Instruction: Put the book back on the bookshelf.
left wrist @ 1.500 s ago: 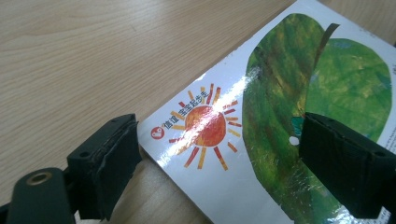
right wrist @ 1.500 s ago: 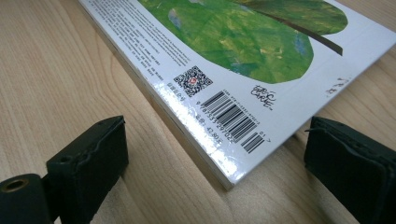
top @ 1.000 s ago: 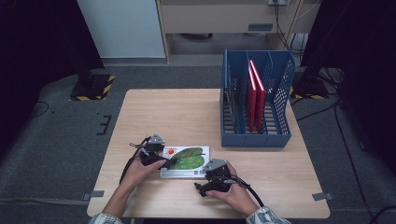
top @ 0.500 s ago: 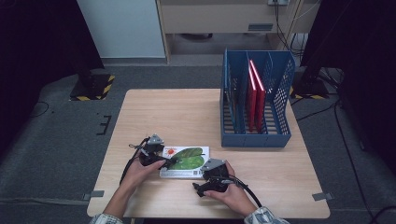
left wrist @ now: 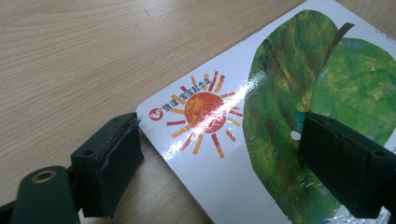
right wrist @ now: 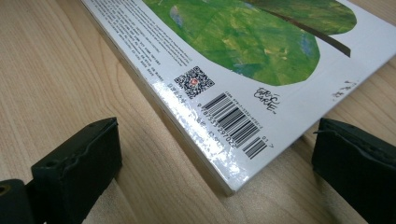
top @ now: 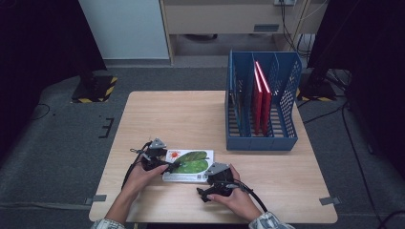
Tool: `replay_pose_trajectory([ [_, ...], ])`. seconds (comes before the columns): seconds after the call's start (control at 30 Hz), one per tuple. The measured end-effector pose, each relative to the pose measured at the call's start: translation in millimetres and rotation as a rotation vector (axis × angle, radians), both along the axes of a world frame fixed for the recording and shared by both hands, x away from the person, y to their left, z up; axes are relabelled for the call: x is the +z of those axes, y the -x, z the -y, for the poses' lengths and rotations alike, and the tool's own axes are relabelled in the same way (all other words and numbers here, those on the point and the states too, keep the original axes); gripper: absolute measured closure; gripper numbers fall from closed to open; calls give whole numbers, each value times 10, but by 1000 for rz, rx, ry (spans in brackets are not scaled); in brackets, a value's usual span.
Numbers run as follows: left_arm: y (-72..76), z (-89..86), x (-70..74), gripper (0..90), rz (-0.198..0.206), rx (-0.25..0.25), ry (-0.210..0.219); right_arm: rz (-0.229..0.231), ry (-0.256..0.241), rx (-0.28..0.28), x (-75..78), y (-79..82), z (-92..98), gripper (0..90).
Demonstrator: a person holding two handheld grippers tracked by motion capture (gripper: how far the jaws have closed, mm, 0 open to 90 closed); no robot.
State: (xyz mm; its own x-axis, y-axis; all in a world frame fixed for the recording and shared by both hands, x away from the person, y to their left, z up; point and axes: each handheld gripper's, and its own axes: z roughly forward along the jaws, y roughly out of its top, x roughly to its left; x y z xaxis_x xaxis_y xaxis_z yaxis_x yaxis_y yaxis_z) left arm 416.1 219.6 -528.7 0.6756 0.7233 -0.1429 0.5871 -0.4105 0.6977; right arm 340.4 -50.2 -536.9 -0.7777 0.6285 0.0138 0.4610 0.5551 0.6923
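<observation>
Two claws are parked at the near edge of the worktop (top: pixel 191 114), both working the same book (top: pixel 188 165). The right claw (top: pixel 215 183) sits at the book's near right corner with its jaws spread wide, one on each side of the barcode corner, not touching it. The left claw (top: pixel 160 160) is at the left end, also wide open, one jaw off the edge by the sun picture and the other over the green leaf on the cover. The book lies flat. Farther back on the right stands a blue rack (top: pixel 261 102) with a red book (top: pixel 260 95) upright in it.
</observation>
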Motion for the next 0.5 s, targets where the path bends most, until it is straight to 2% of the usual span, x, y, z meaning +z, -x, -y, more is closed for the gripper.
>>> replay_pose_trajectory([
  [0.13,-5,-5,13,156,-6,12,-2,-6,3,-15,2,3,-23,3],
  [0.27,-31,-25,9,172,-12,18,16,-4,4,-9,1,-2,-18,4],
  [0.5,-98,17,7,128,-11,-6,-3,-6,0,-7,0,-12,-21,5],
])
